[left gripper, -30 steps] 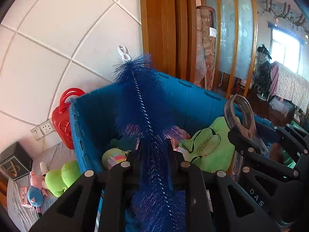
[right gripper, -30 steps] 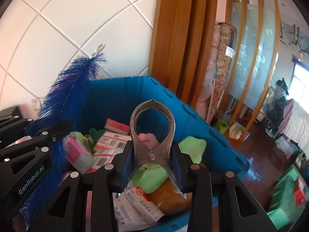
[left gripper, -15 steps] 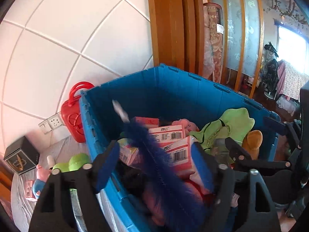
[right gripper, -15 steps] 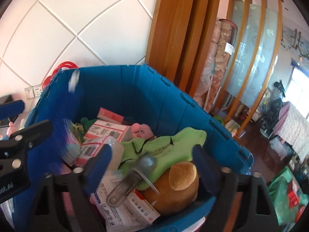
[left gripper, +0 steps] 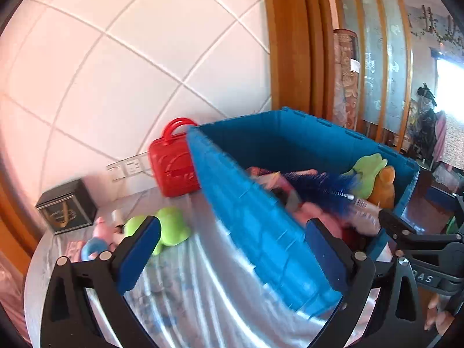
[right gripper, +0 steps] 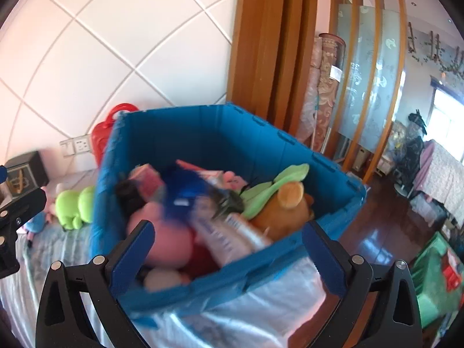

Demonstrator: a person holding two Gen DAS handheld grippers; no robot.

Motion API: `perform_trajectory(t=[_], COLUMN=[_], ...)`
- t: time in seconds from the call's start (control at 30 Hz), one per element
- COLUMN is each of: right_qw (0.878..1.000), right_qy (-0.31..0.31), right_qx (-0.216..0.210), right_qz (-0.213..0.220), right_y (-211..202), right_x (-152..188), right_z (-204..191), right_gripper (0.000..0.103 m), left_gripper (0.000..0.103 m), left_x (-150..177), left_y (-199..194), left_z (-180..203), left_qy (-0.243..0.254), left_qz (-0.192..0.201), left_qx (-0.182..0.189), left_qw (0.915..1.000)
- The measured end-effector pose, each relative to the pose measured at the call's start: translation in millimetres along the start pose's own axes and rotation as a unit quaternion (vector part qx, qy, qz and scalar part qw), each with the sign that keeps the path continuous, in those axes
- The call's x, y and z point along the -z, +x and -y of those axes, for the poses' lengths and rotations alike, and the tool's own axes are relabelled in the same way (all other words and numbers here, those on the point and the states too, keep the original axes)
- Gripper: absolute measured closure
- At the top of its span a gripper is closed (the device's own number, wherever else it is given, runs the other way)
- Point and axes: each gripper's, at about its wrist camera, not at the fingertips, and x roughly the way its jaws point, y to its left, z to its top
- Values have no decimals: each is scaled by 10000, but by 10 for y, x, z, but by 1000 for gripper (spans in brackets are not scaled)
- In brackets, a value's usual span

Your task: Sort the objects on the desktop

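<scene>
The blue bottle brush lies inside the blue crate, on top of the heap of boxes and soft toys. Its long axis runs roughly level across the pile; in the left wrist view the twisted-wire end points toward the right, near the green plush and the brown plush, and the bristled length trails back toward the crate's middle. In the right wrist view it is a blue smear, too blurred to read which way it points. The metal clamp cannot be picked out in the blurred pile.

The left gripper has just been opening and now stands spread wide with nothing between its fingers; it sits outside the crate's near wall, over the silvery cloth on the counter. The right gripper has likewise just been opening and stands released and empty in front of the crate's near rim.

The step in hand looks like the end of a drop-off: both items let go into the crate. Still on the counter beside it are a lime-green plush, a small pink-and-blue toy, a dark box and a red case. The next move probably calls for swinging the left gripper toward that cluster, lining its fingers across one toy and closing on it.
</scene>
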Motion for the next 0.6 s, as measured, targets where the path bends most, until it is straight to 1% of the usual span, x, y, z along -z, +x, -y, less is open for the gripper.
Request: perform_trajectory(t=[0.07,0.17,0.23,0.33,0.47,0.6], right_qw=[9999,9997,9994,9992,9991,9992], right_qy=[-37,-71,-75,-135,-100,-105], right_qx=[-132,-229,-328,-386,-403,-375], right_qz=[1,22,29,-1,-39,-105], right_y=[-219,-508,-716,-982,-1295,-1512], right_x=[143,350,502,709,980,1146], right_z=[-169,-393,-536,-728,-911,-991], right_gripper=[0,0,0,0,0,0], left_gripper=[2,2,2,2,2,2], left_x=[164,419,593,863,1133,1312], left_y=[-185,-446,-611,-869,-1127,-1313], left_z=[-168,-410,-554,-725,-856,-876], left_qy=[-89,-249,-307,-347,-357,-298], left_qz=[12,-51,-125,-115,-189,-266], left_qx=[-85,-43,-193,-359,-335,-311], left_qw=[9999,9997,9993,9987,9986,9987])
